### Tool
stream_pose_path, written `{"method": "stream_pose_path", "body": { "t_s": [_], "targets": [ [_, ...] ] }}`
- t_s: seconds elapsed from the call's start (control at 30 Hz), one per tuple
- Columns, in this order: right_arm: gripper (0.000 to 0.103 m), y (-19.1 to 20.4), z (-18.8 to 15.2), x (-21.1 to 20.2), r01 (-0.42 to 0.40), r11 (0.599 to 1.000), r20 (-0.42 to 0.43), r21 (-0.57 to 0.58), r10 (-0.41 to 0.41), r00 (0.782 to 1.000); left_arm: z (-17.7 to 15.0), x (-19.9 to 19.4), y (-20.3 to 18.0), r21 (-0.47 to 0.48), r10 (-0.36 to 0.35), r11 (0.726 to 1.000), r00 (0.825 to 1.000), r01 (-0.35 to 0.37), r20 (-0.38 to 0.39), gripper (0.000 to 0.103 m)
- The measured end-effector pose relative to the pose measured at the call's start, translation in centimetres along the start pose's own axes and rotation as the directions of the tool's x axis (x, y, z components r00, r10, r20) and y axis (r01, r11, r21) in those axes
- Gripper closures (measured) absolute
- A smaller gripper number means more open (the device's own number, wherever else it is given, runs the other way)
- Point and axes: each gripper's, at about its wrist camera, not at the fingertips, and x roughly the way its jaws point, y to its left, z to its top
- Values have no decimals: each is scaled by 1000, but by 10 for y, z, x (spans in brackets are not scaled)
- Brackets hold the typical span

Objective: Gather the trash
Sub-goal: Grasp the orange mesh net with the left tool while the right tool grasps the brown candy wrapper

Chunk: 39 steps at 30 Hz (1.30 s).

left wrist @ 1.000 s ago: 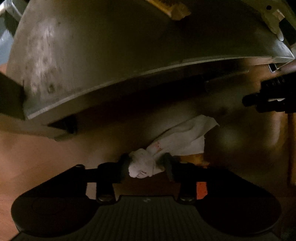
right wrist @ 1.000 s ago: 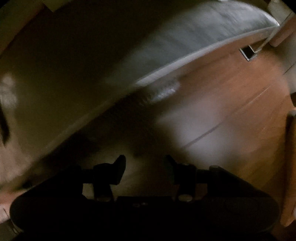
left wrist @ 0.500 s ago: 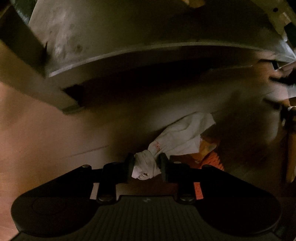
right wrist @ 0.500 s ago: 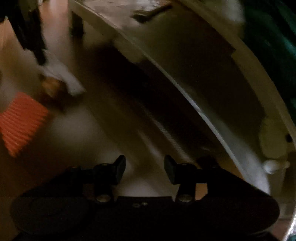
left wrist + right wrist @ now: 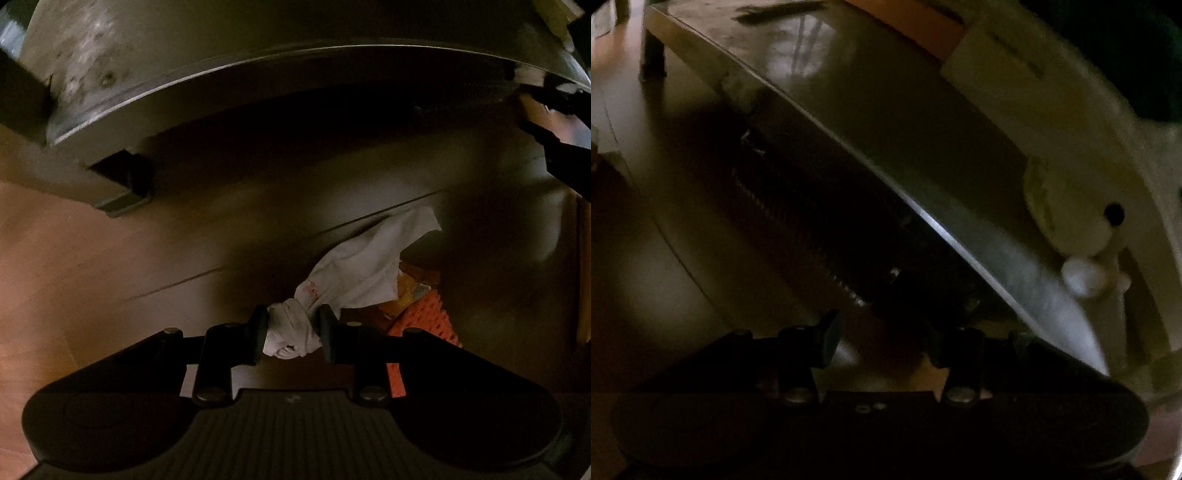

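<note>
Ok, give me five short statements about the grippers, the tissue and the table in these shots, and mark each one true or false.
1. The left gripper is shut on a crumpled white tissue. True.
2. The right gripper holds a piece of trash. False: nothing shows between its fingers, which stand apart.
3. The tissue has reddish marks on it. True.
4. Something with an orange grid pattern lies above the tissue, on the tabletop. False: it lies beyond the tissue, low down, near the wooden floor.
5. The grey table stands on a carpet. False: the floor under it is wood planks.
</note>
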Motion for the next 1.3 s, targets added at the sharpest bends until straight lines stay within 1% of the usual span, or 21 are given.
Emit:
{"method": "stream_pose_path", "body": {
  "t_s": [0.03,0.07,0.13,0.2,0.23,0.3,0.33,0.37,0.43,0.5,0.53,0.57,0.63,0.73,0.77,0.87,0.93,1.03,1.1,1.17,1.3],
  "targets": [
    [56,-7,-6,-3,-6,1000,3,0,6,1000,1,-3,-2,25,5,1000,1000,-5,5,74],
    [56,-5,-6,-3,-17,1000,7,0,17,1000,-2,-8,-13,75,18,997,1000,-20,23,74],
    [56,5,-14,-2,-55,998,11,-11,56,998,-3,-21,-28,199,43,978,997,-55,66,74],
    [56,10,-15,-9,-83,995,29,-53,85,996,-5,-33,-39,280,3,960,997,-25,78,74],
    [56,14,-13,-15,-96,993,31,-71,98,995,-6,-38,-44,304,-7,953,996,-19,85,72],
    [56,15,-12,-16,-118,988,33,-100,121,992,-5,-43,-47,310,-17,950,995,-14,98,58],
    [56,16,-10,-14,-135,985,29,-104,138,990,-6,-43,-47,304,-24,953,994,-9,104,44],
    [56,18,-11,-14,-156,982,24,-106,159,987,-7,-45,-48,299,-26,954,994,-7,107,39],
    [56,27,-8,-20,-205,971,14,-122,208,978,-10,-43,-48,306,-20,952,995,-10,94,39],
    [56,38,1,-31,-260,956,15,-134,265,964,-13,-37,-48,303,-23,953,997,1,69,39],
    [56,36,7,-46,-285,949,21,-138,290,957,-15,-36,-46,300,-38,954,998,19,58,39],
    [56,43,12,-51,-313,939,29,-140,320,947,-26,-34,-43,295,-44,955,998,27,52,39],
    [56,58,25,-53,-364,920,43,-148,374,926,-34,-27,-45,296,-40,955,999,29,33,39],
    [56,83,52,-57,-423,891,82,-163,439,895,-49,-15,-62,310,-44,950,999,34,26,39],
    [56,91,60,-58,-438,883,84,-170,455,886,-53,-11,-70,332,-53,942,998,43,20,40],
    [56,111,84,-49,-506,837,43,-207,525,850,-65,2,-89,439,-29,898,999,15,25,40],
    [56,123,93,-45,-539,809,28,-235,559,828,-69,7,-94,465,-14,885,999,-2,32,40],
    [56,133,106,-40,-578,784,7,-226,594,804,-68,12,-93,461,-4,887,999,-19,48,40],
    [56,140,114,-34,-597,774,-6,-210,609,793,-65,18,-91,454,0,891,999,-20,43,40],
    [56,145,112,-34,-608,768,-41,-202,613,789,-64,24,-91,464,1,886,1000,-12,25,40],
    [56,154,107,-30,-642,747,-110,-175,633,767,-65,23,-97,472,-10,882,999,-9,38,40]
  ]
}}
